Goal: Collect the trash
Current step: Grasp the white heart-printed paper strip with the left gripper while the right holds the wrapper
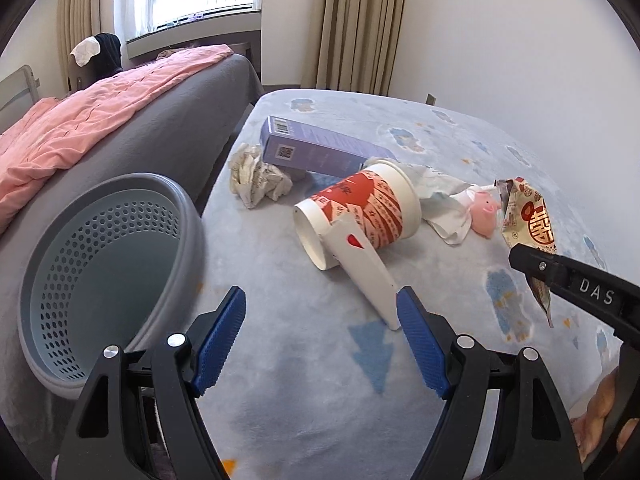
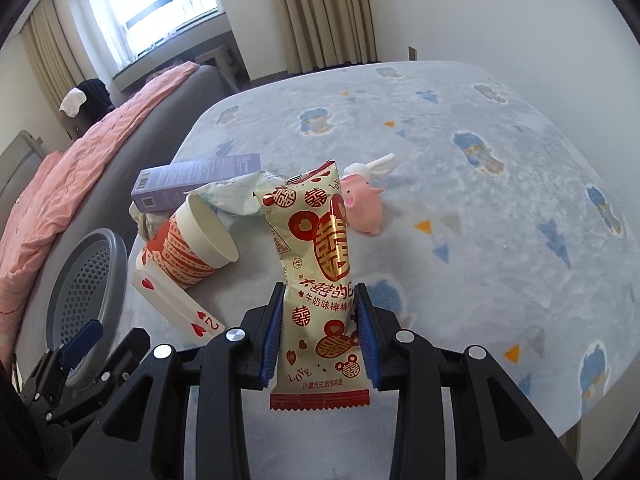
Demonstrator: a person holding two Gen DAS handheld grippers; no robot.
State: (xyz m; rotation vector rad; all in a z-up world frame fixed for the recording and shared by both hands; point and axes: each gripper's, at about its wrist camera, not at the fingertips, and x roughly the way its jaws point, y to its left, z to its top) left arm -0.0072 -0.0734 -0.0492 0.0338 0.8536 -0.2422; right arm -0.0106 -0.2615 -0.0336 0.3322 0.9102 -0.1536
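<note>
My right gripper [image 2: 320, 332] is shut on a cream and red snack wrapper [image 2: 320, 248] and holds it upright above the table; the wrapper also shows in the left wrist view [image 1: 528, 216]. My left gripper [image 1: 320, 320] is open and empty, next to a grey perforated bin [image 1: 100, 268] at the table's left edge. A red and white paper cup [image 1: 360, 212] lies on its side with a playing card [image 1: 360, 272] leaning on it. A purple box [image 1: 316, 148], crumpled paper [image 1: 256, 176] and a crumpled white wrapper [image 1: 440, 196] lie behind.
A pink pig toy [image 1: 484, 216] lies beyond the cup. The table [image 2: 480, 200] has a light blue patterned cloth. A bed with a pink blanket [image 1: 80, 128] stands to the left, close to the bin. Wall and curtains stand behind.
</note>
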